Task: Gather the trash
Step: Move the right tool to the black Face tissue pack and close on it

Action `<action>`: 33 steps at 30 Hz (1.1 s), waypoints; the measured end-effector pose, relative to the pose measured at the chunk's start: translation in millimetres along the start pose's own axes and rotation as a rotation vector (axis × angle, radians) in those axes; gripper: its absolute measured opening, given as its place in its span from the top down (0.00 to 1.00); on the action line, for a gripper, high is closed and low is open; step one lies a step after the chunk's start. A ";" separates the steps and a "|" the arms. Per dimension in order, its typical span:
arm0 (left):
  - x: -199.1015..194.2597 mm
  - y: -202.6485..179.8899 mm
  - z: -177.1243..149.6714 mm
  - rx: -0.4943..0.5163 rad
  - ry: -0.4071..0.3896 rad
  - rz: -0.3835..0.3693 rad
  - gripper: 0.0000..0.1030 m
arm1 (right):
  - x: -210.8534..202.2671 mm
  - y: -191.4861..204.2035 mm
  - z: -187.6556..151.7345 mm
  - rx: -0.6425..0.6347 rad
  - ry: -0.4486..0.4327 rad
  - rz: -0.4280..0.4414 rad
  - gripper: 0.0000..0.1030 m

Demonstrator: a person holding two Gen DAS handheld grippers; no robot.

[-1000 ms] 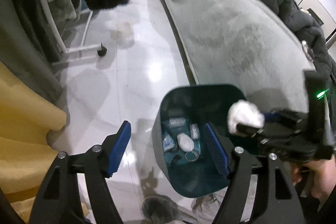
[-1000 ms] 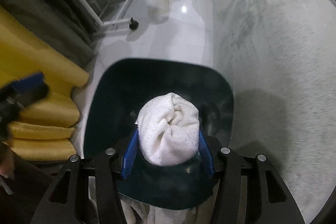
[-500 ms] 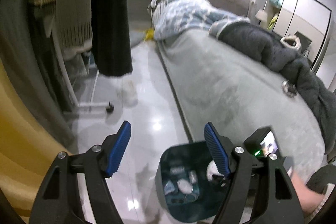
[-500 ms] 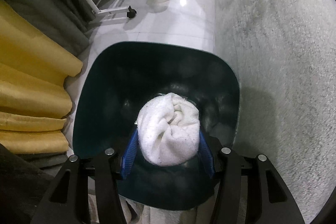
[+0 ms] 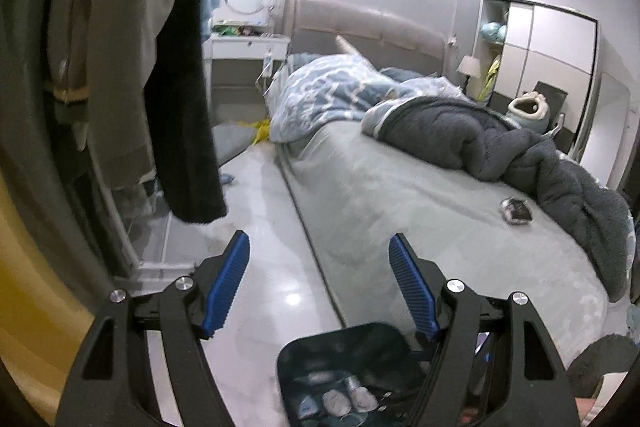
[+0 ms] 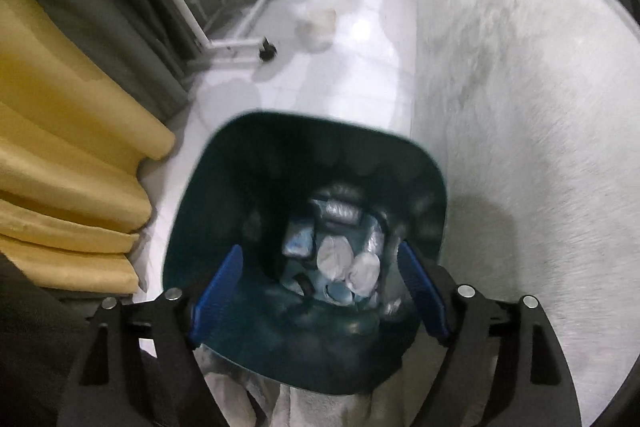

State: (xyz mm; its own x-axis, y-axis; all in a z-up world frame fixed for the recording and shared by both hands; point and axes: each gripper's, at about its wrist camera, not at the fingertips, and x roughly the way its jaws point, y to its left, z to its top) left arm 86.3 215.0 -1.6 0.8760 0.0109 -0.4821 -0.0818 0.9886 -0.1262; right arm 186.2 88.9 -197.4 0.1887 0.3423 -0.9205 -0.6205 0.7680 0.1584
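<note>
A: Right gripper (image 6: 320, 291), nearest. State?

B: Pointing steeply down over the dark teal bin (image 6: 304, 163). Fingers (image 6: 218, 281) opening, wide apart, nothing between them, pads touching nothing.

A: The trash?

B: At the bottom of the bin: white wads (image 6: 352, 267), a pale blue packet (image 6: 298, 241), a silvery wrapper (image 6: 342, 213). Blurred, so no finer detail.

A: Where does the bin stand?

B: On the glossy white floor (image 6: 352, 67), just beside the long edge of the bed (image 6: 520, 107). Yellow curtain folds (image 6: 60, 147) on the other side.

A: Left gripper (image 5: 320, 285)?

B: Fingers (image 5: 226, 283) well apart, empty, aimed along the floor strip by the bed's edge. The bin shows low in its view.

A: Farther off?

B: Small dark object (image 5: 516, 211) on the grey bed cover, near the dark blanket (image 5: 500, 147). Blue patterned duvet (image 5: 332, 95) toward the headboard. Dark garment (image 5: 184, 107) hanging on the rack. White wardrobe (image 5: 548, 59) in the far corner.
</note>
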 end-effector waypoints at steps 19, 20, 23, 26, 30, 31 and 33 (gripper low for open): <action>17.0 -96.0 29.7 0.053 -0.074 -0.138 0.21 | -119.0 -80.5 -1.6 -0.016 -0.393 -0.124 0.05; 19.8 -101.4 30.7 0.065 -0.075 -0.138 0.20 | -122.1 -87.6 -1.5 -0.005 -0.407 -0.135 0.04; 27.0 -113.7 31.1 0.095 -0.074 -0.135 0.18 | -133.6 -111.2 -0.4 0.039 -0.444 -0.172 0.03; 37.5 -123.5 30.0 0.111 -0.063 -0.144 0.17 | -143.1 -128.8 1.1 0.044 -0.478 -0.208 0.03; 51.9 -136.0 27.6 0.119 -0.051 -0.175 0.14 | -150.6 -151.2 0.5 0.047 -0.517 -0.257 0.03; 56.9 -138.6 27.4 0.121 -0.045 -0.179 0.13 | -152.0 -157.2 -1.1 0.057 -0.521 -0.272 0.03; 64.0 -142.3 26.8 0.118 -0.035 -0.187 0.13 | -153.7 -172.2 -3.7 0.094 -0.527 -0.299 0.03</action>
State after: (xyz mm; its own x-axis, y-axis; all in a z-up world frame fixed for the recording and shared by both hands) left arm 166.7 79.0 8.7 0.8868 -0.1709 -0.4294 0.1378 0.9846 -0.1073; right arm 261.2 -97.9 -84.5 0.7102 0.3077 -0.6332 -0.4175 0.9083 -0.0269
